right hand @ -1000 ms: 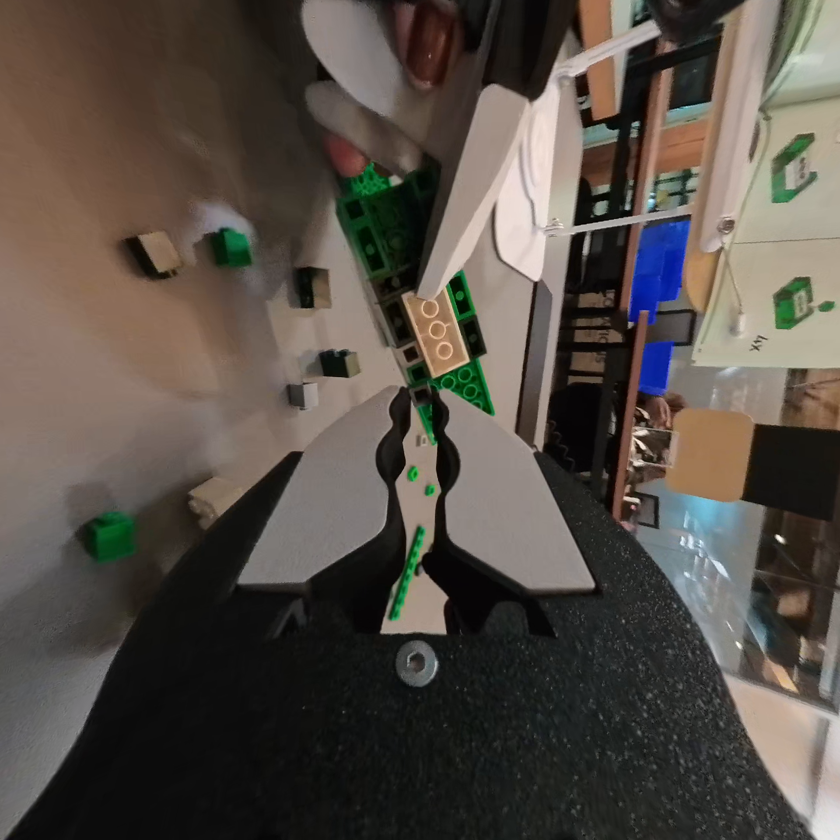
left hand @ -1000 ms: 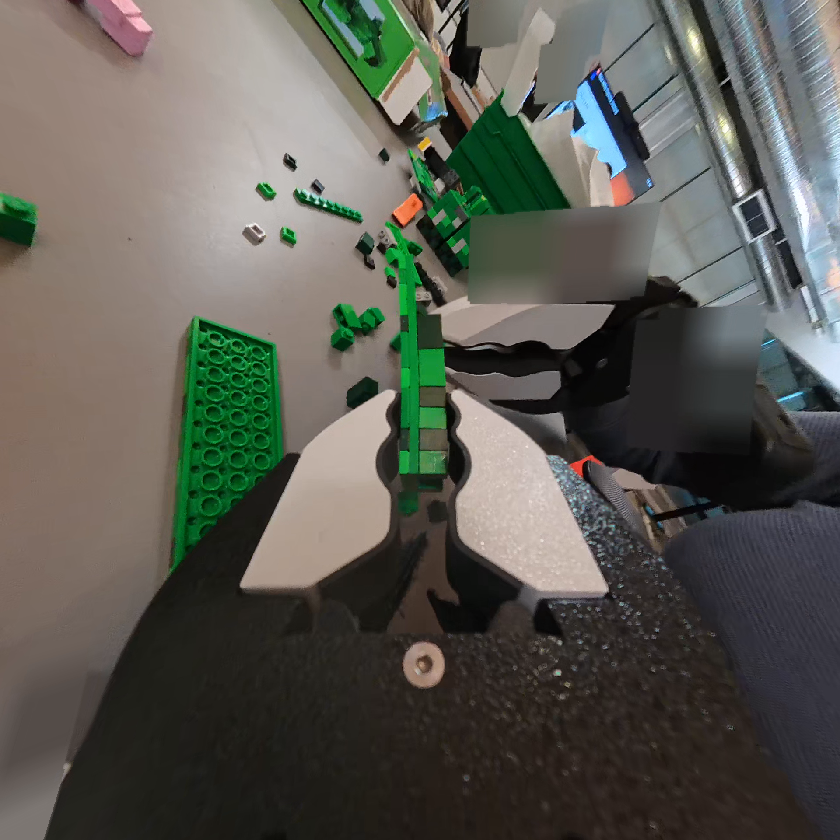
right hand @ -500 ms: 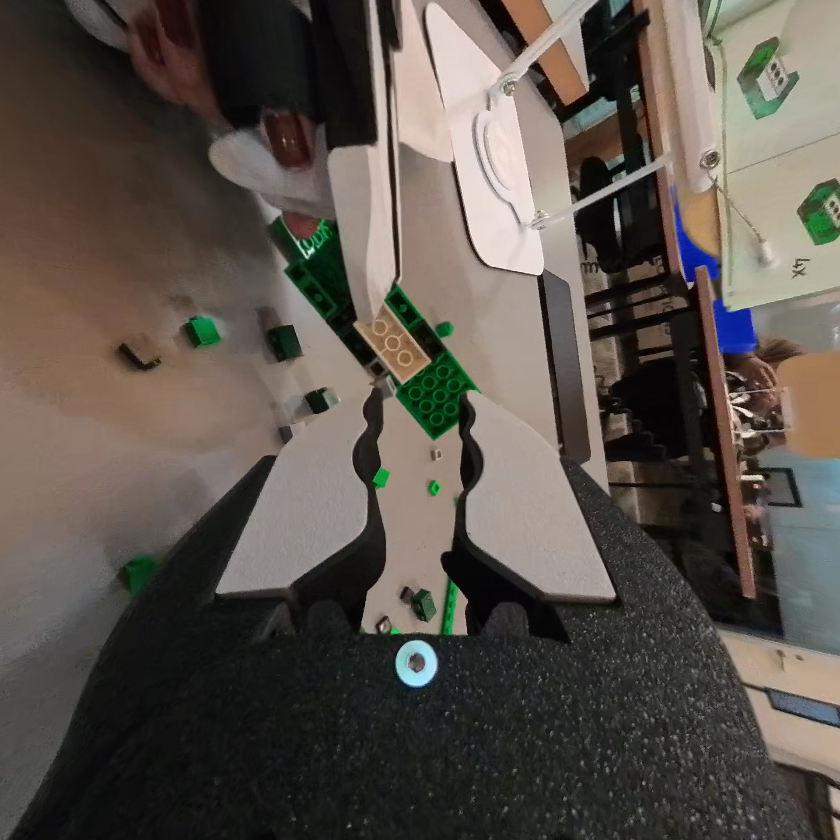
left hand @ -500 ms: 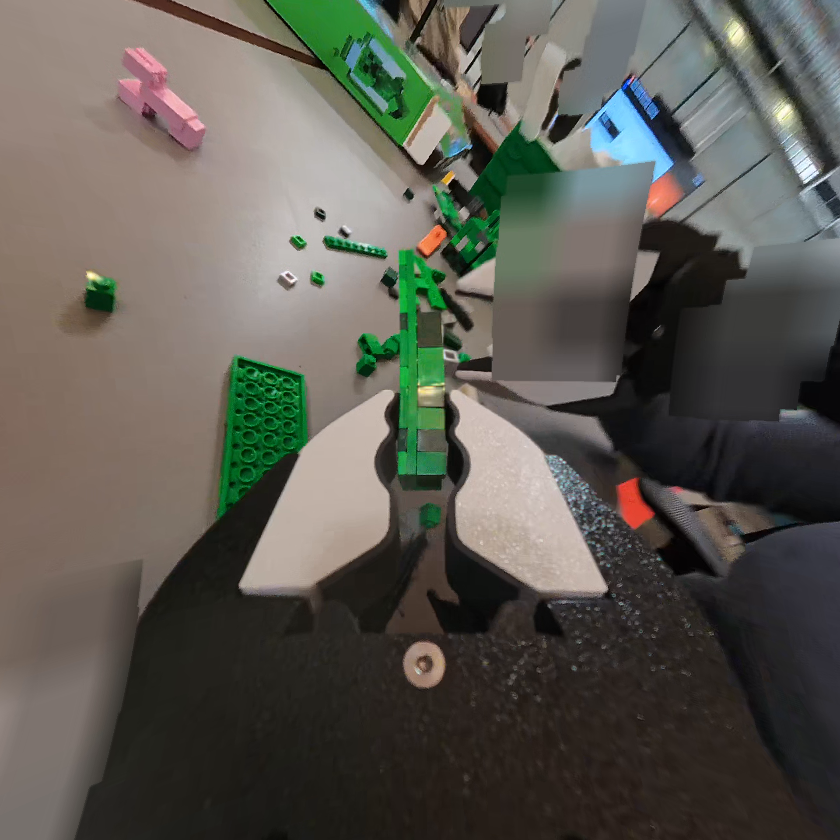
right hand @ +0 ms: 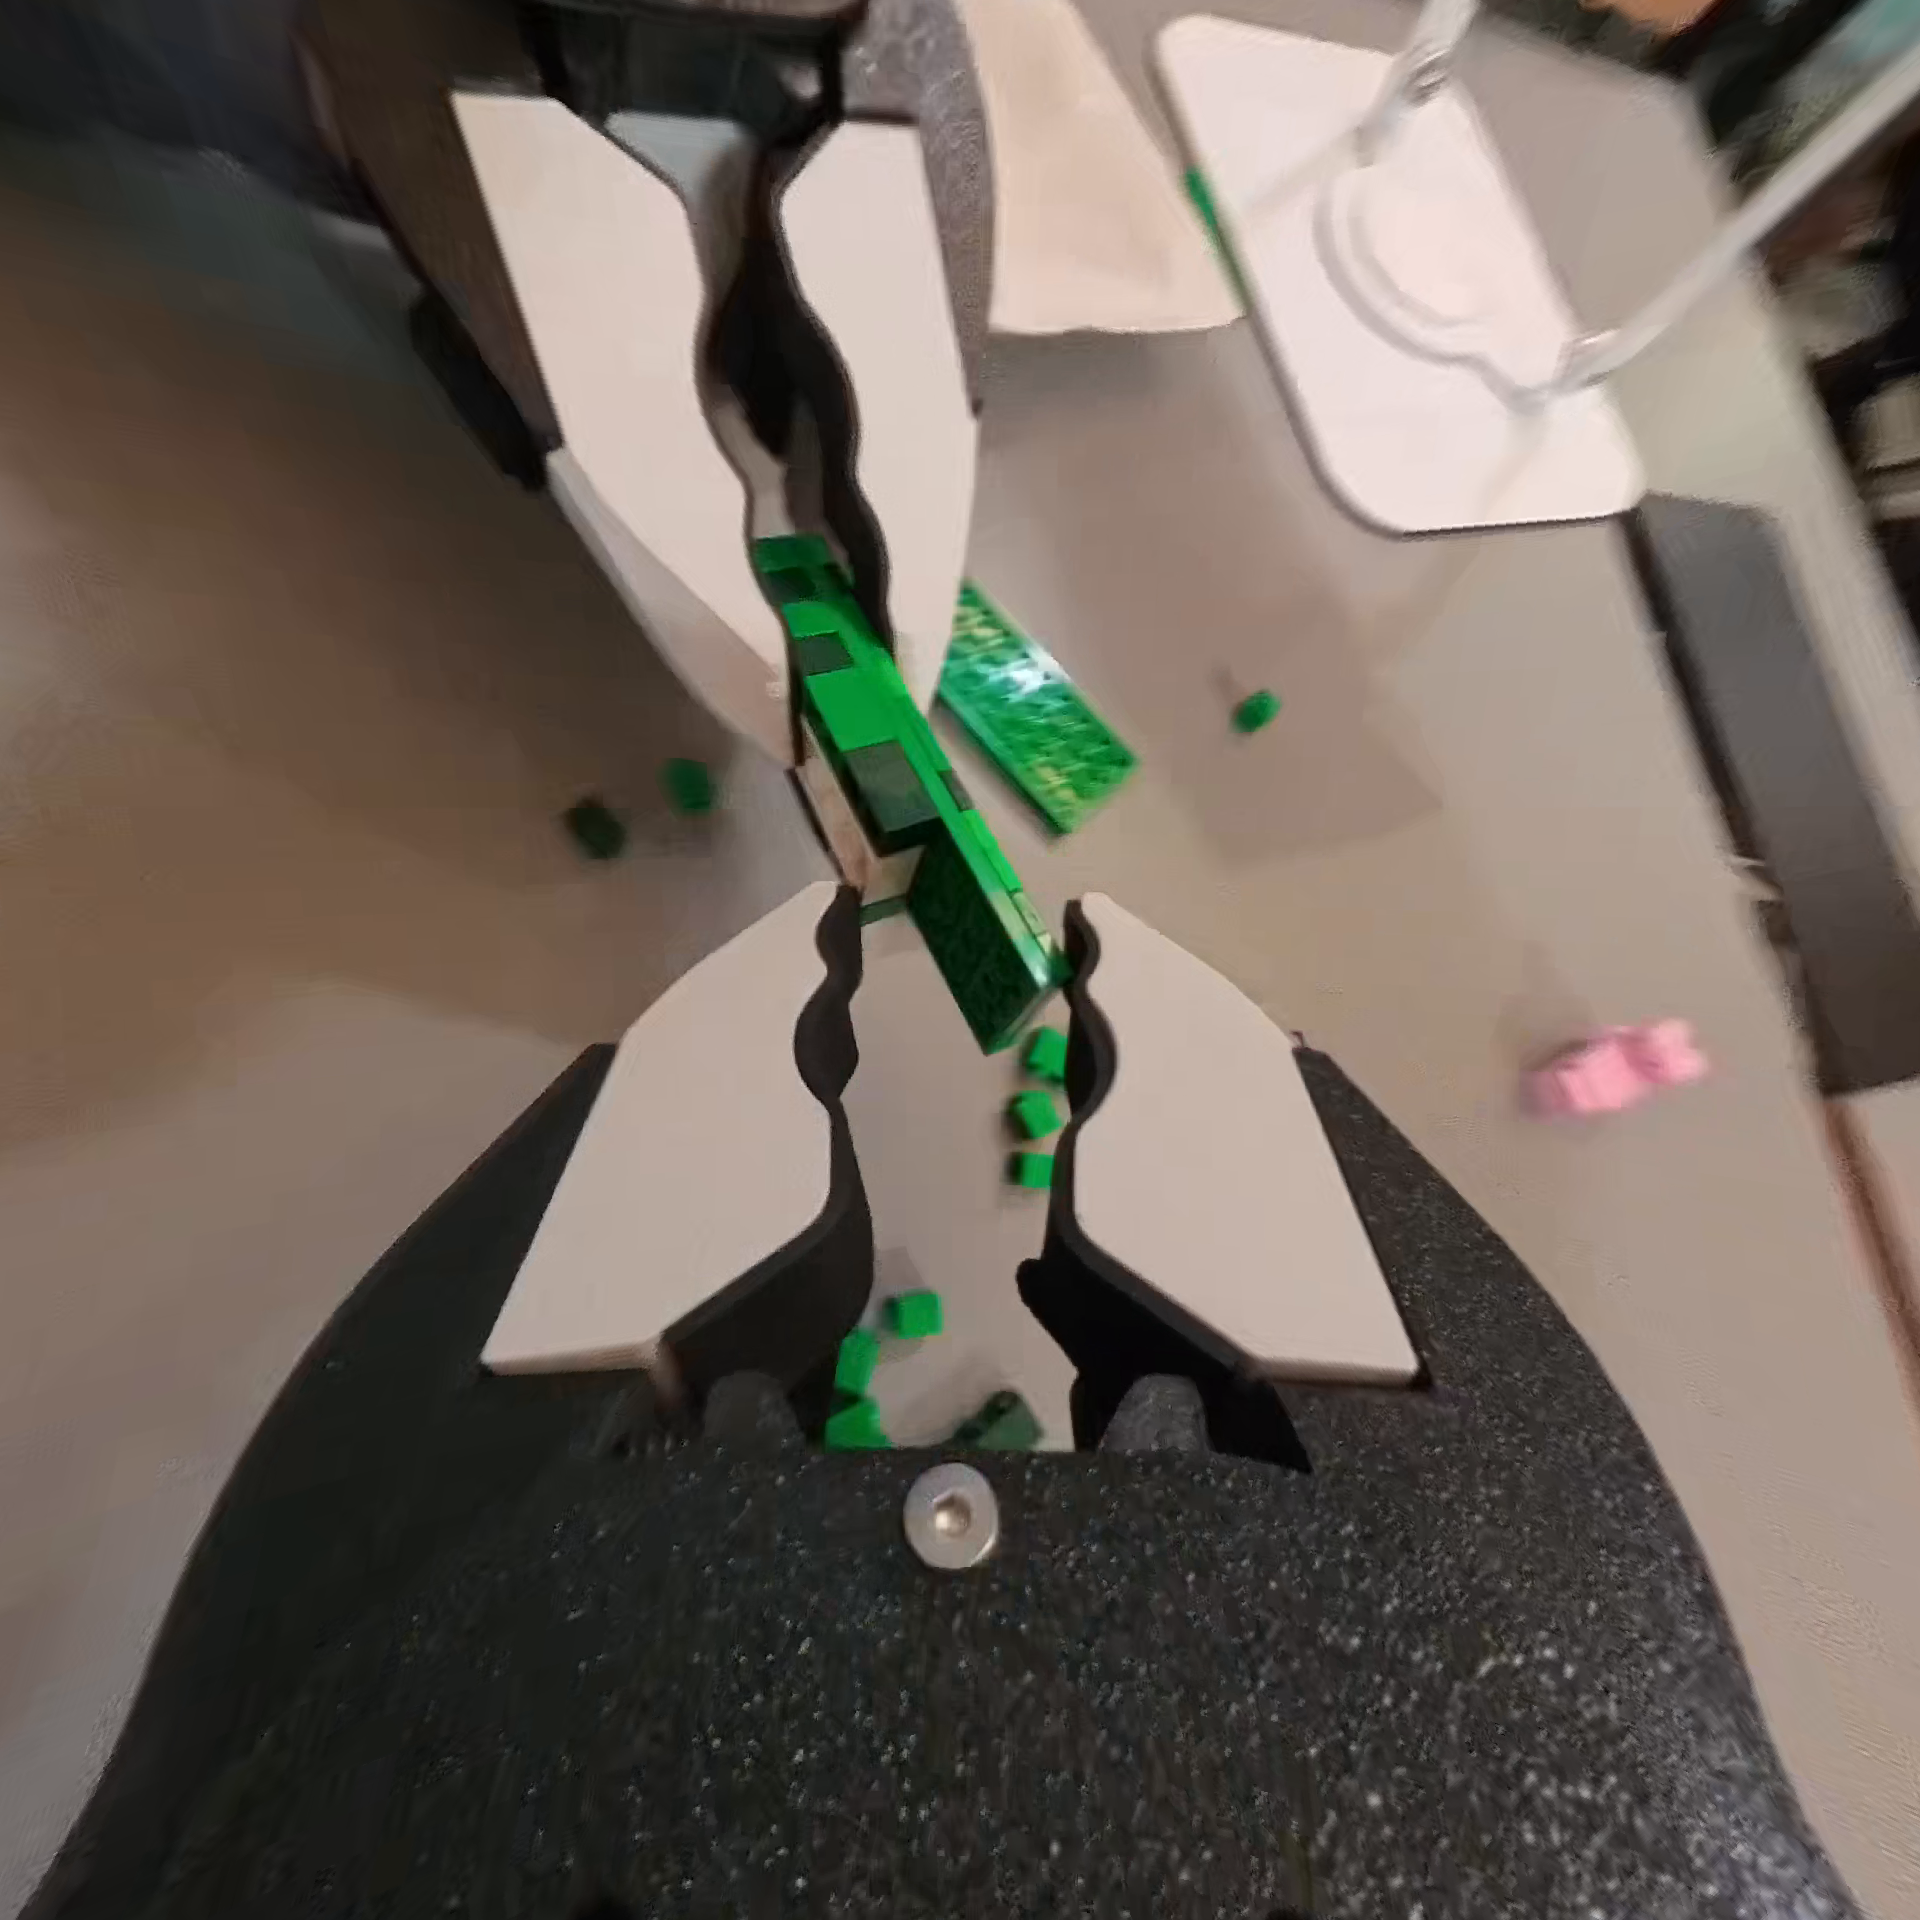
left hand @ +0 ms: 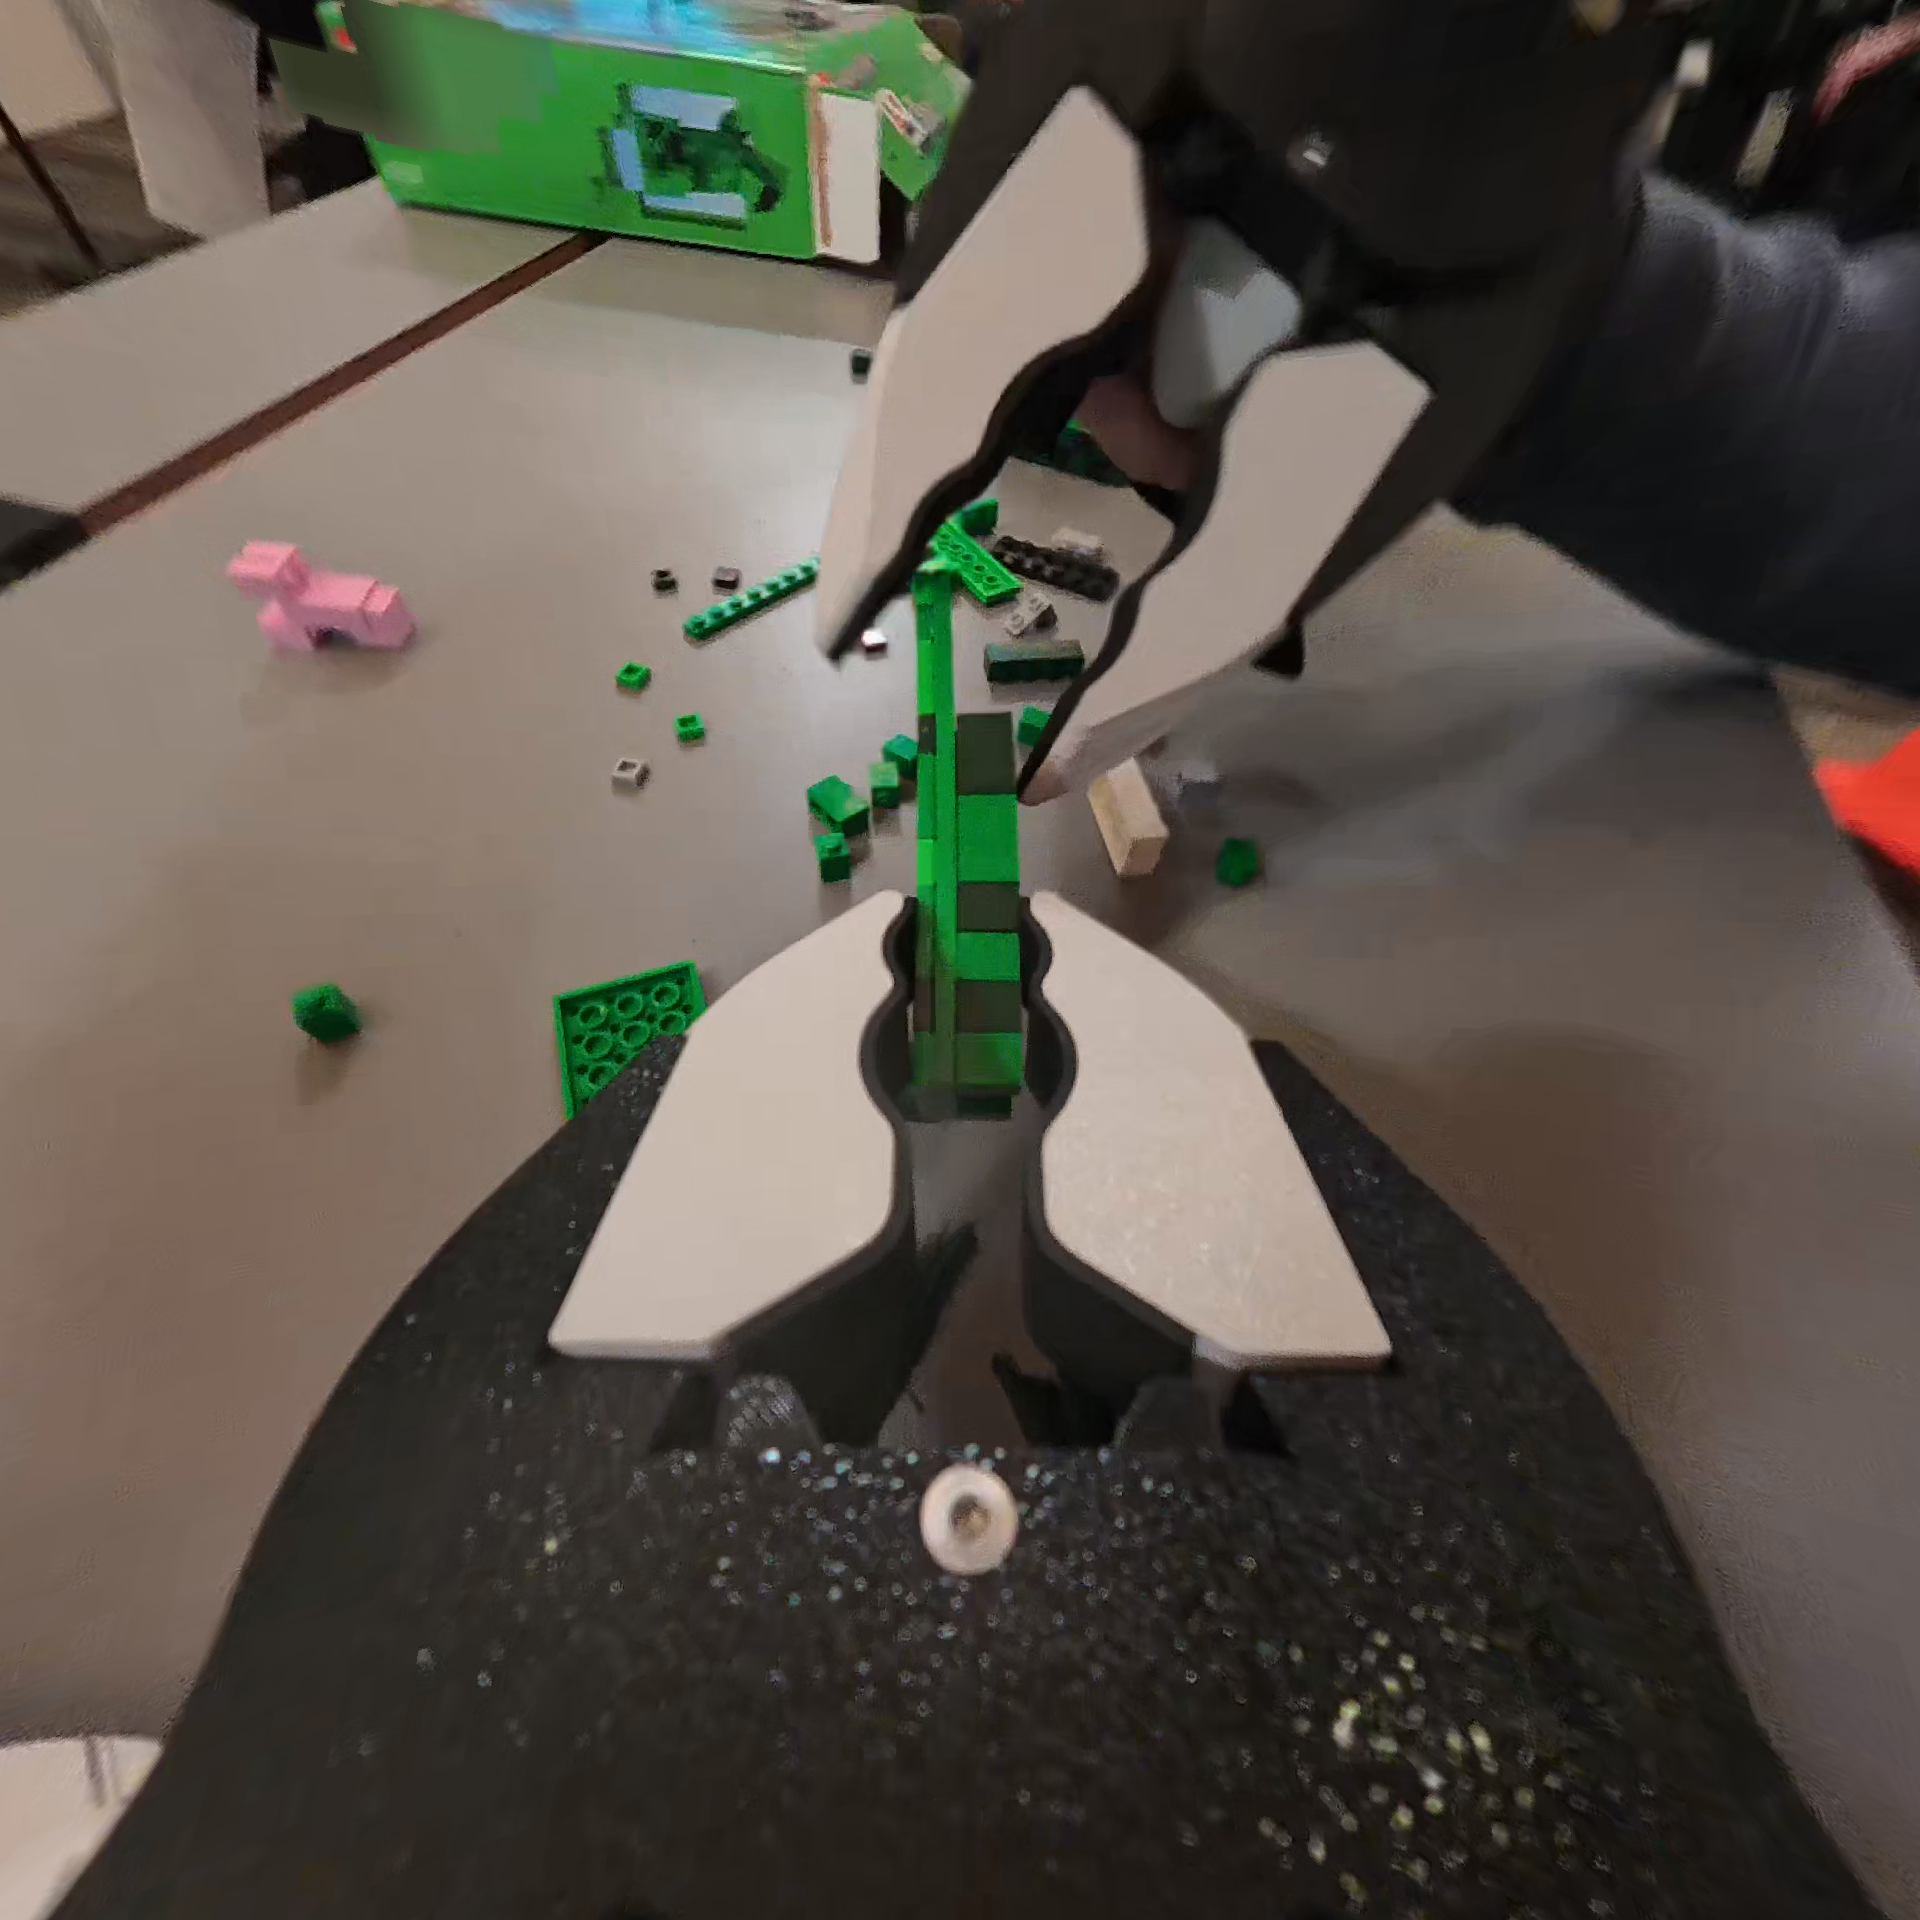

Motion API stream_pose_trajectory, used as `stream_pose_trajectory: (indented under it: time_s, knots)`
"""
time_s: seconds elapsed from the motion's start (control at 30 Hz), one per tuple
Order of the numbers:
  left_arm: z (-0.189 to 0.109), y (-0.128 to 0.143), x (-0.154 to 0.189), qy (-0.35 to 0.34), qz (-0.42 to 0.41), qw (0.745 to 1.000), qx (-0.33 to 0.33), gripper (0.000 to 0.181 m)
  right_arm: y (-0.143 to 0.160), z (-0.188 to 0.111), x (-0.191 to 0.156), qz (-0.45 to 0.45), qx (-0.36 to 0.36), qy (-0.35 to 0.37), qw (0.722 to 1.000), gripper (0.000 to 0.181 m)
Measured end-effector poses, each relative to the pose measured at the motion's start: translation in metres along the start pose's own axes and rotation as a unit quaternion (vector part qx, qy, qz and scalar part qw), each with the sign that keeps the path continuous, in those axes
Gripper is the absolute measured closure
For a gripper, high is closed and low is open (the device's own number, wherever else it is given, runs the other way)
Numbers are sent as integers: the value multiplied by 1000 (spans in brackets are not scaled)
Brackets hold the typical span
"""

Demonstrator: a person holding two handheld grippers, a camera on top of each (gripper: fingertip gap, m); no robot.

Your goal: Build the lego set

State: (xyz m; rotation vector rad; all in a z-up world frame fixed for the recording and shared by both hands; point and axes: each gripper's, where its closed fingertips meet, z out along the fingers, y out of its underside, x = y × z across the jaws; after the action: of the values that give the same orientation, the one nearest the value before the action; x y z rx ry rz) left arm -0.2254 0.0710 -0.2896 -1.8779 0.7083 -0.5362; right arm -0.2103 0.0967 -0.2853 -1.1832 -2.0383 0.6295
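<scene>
My left gripper (left hand: 966, 914) is shut on a long green Lego assembly (left hand: 971, 831), a plate with light and dark green bricks, held edge-on above the grey table (left hand: 416, 883). My right gripper (right hand: 961, 909) is open and empty. It faces the left one, and the assembly's (right hand: 904, 790) far end reaches into the gap between its fingers, close to the right finger. In the left wrist view the right gripper (left hand: 940, 717) comes down from the upper right, with its fingers on either side of the assembly's far end. Contact cannot be told.
Loose green and dark bricks (left hand: 852, 810) lie scattered mid-table. A tan brick (left hand: 1127, 831), a green plate (left hand: 623, 1029), a pink build (left hand: 322, 613) and a green box (left hand: 623, 156) lie around. A white stand base (right hand: 1403, 312) is beyond the left gripper. Less than 4 cm separates the two grippers' tips.
Both grippers have swung round to face each other. The right gripper has opened wider and come to the far end of the assembly. The left gripper has kept its hold.
</scene>
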Motion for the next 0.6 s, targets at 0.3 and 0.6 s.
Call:
stream_pose_trajectory:
  time_s: [0.3,0.6]
  knots:
    - [-4,-22,2,5,-18,997,75,141,0,-6,-18,176,77,-134,972,175]
    - [-16,-36,3,75,-116,981,136,155,-18,-24,-17,319,211,-229,895,175]
